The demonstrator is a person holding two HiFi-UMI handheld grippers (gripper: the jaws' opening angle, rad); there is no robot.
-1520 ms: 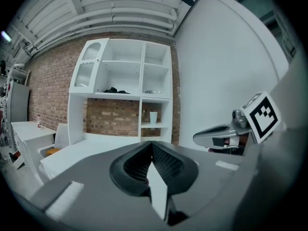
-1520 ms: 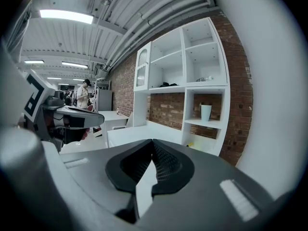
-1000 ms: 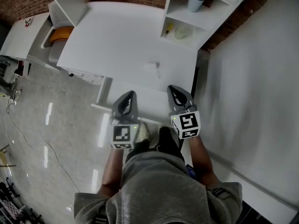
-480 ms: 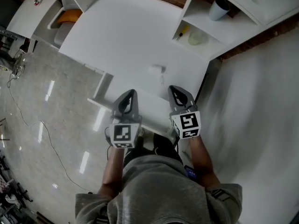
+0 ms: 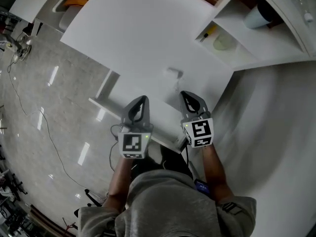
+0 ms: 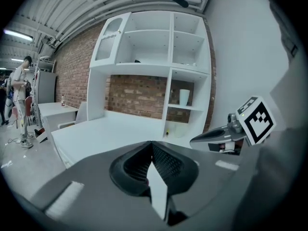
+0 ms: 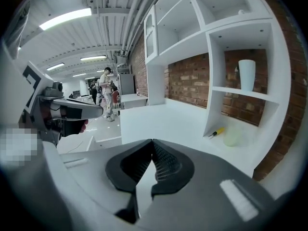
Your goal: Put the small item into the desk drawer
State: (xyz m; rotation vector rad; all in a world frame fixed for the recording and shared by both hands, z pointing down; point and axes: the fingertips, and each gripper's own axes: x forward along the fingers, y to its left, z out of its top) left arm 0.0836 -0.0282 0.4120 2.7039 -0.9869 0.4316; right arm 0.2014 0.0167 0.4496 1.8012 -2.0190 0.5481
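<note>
change: the person is closing in on the table [image 5: 148, 28]. over the last second the table and the shelf unit [image 5: 249, 43] are sliding up and to the right in the head view, and the floor strip ahead is shrinking.
small item [image 5: 174, 73]: lying flat on the table, pale on white, too small to identify. nothing is touching it, and it is drifting closer to the tools frame by frame.
left gripper [image 5: 141, 100]: jaws pressing together with nothing between them, hovering over the table's front edge, holding the same pose as a second ago.
right gripper [image 5: 187, 95]: jaws fully together, also empty. its tip is sitting just short of the small item, nearer than the left one.
drawer: a white ledge [image 5: 111, 111] is running below the table's front edge under both tools. it is probably the drawer, but i cannot tell if it is open.
meaning: the approach is finishing and no grasp is starting yet. the right side is looking best placed, but it is needing to open before coming down.
risk: the item is lying low and flat, so pads may be skidding over it.
</note>
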